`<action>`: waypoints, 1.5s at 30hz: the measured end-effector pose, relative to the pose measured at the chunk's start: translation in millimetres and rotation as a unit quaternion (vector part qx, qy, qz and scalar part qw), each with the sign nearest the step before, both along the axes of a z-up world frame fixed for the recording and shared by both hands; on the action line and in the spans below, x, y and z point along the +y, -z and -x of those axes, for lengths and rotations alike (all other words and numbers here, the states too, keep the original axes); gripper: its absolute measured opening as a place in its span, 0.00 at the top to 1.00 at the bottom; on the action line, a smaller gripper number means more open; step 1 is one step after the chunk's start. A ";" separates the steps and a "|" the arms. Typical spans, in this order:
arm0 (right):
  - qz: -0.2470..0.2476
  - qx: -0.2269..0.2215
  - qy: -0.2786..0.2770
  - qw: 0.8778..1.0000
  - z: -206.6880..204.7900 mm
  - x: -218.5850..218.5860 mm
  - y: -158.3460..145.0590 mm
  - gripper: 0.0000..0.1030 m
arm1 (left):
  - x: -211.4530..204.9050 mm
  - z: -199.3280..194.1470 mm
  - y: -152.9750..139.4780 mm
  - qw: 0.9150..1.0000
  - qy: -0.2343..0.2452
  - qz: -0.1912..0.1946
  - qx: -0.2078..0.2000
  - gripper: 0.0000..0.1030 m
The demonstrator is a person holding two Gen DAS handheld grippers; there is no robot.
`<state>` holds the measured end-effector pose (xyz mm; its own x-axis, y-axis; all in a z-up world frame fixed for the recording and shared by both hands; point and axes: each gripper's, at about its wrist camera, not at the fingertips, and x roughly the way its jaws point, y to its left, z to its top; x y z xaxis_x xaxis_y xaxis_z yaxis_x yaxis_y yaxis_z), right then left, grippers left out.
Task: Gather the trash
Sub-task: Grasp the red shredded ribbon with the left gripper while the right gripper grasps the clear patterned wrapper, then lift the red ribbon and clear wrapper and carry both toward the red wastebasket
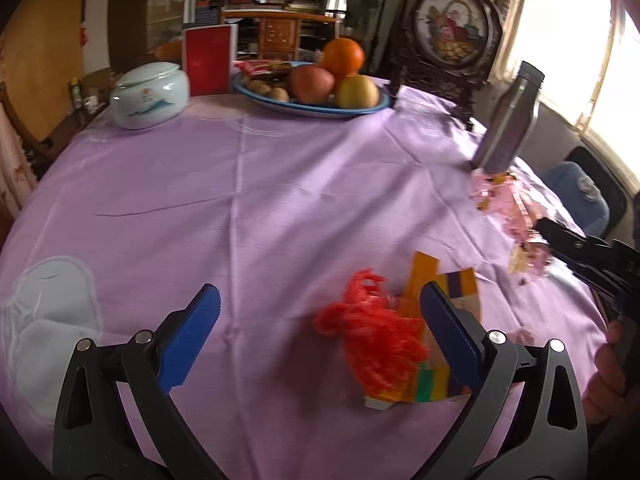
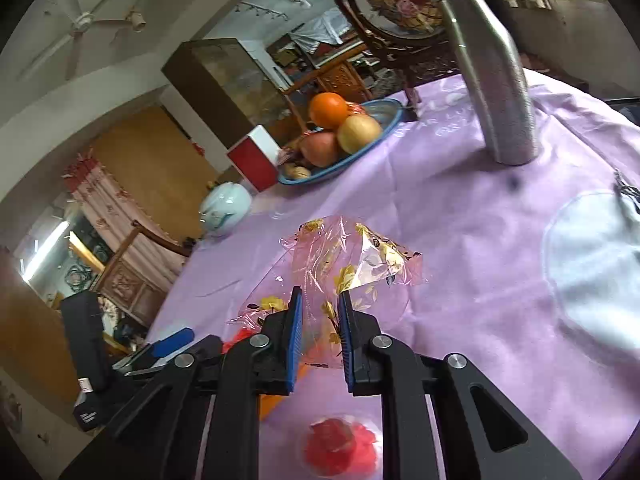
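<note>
Left tool (image 1: pixel 320 320) open, jaws wide, low over the purple-clothed table (image 1: pixel 240 184); red mesh net (image 1: pixel 372 336) bunched in a loose wad beside its right finger, lying partly on a flattened orange-yellow carton (image 1: pixel 444 304) whose long axis runs away from the camera; right tool (image 2: pixel 320 324) clamped on crinkled clear-pink floral cellophane wrapper (image 2: pixel 348 256), sheet fanning forward and up from the fingers, off the table.
</note>
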<state>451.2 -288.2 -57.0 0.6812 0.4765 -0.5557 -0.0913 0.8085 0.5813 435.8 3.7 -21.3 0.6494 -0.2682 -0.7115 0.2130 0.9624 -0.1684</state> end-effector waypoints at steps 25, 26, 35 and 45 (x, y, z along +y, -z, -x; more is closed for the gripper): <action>0.035 -0.005 0.001 0.999 1.9 6.3 2.4 0.81 | 4.5 8.3 -15.5 0.999 0.020 0.035 -0.014 0.59; 0.035 -0.006 -0.001 0.999 2.3 6.6 2.5 0.81 | 5.2 9.3 -16.5 0.999 0.020 0.036 -0.016 0.59; -0.016 -0.032 -0.016 0.999 57.0 -4.1 -10.5 0.81 | 9.8 53.2 -23.0 0.998 0.018 0.041 -0.047 0.59; 0.038 -0.101 0.018 0.994 204.8 -40.8 -58.5 0.82 | -23.5 145.4 -32.9 0.994 0.070 0.055 -0.062 0.59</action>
